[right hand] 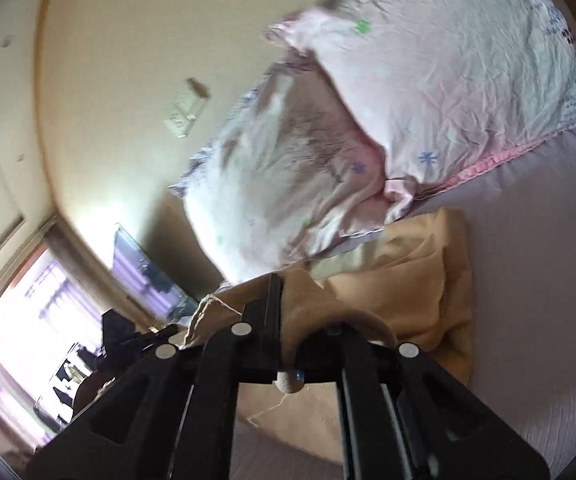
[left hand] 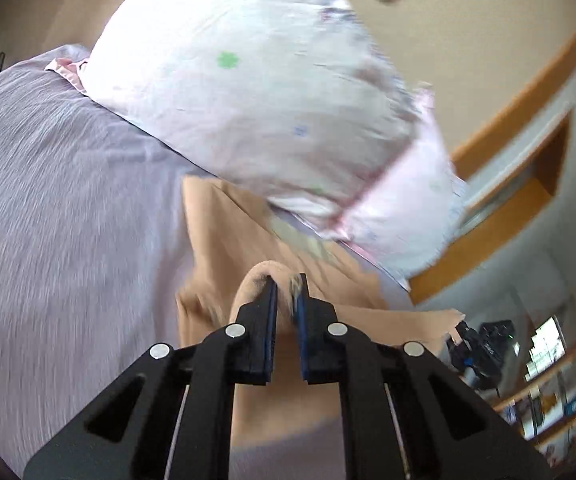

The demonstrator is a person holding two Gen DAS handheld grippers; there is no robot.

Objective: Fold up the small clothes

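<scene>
tan garment (left hand: pixel 224 240) rumpled; both claws pinching hems

Matt tan cloth garment (left hand: pixel 224 240); crinkled pillowcase (left hand: pixel 248 92)

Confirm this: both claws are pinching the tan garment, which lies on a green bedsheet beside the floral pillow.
The sheet colour is wrong. In the left wrist view, the bedsheet is pale lavender, not green. As stated, left claw and right claw pinch the tan garment beside the floral pillow.
</scene>
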